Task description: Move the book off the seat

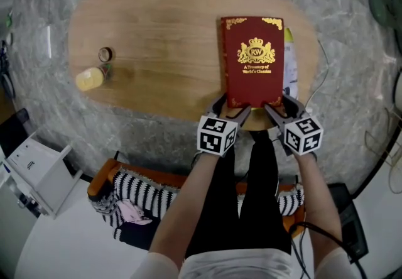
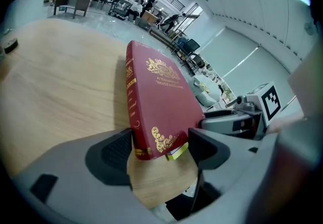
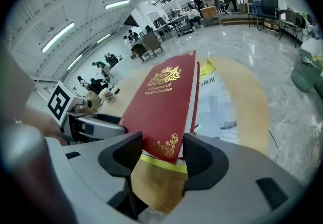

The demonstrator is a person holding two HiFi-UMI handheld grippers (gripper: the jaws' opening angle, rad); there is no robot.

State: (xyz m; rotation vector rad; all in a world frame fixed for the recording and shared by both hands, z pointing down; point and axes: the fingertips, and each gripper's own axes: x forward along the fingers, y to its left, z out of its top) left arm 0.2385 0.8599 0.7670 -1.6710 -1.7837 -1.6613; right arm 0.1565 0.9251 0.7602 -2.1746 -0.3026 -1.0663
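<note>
A red hardback book (image 1: 254,61) with gold lettering lies on the oval wooden table (image 1: 157,39), near its front right edge. My left gripper (image 1: 229,108) is at the book's near left corner, and both pads touch that corner (image 2: 151,142). My right gripper (image 1: 282,108) holds the near right corner (image 3: 164,142) the same way. Each gripper's jaws stand wide, closed against the corner between them. The book rests partly on a yellow-edged pamphlet (image 1: 290,64).
A yellow-lidded jar (image 1: 90,78) and a small round lid (image 1: 105,54) sit at the table's left end. Below me is the wooden seat with a striped cushion (image 1: 144,193). A white box (image 1: 38,168) stands on the floor at the left, and a cable (image 1: 326,76) runs past the table's right edge.
</note>
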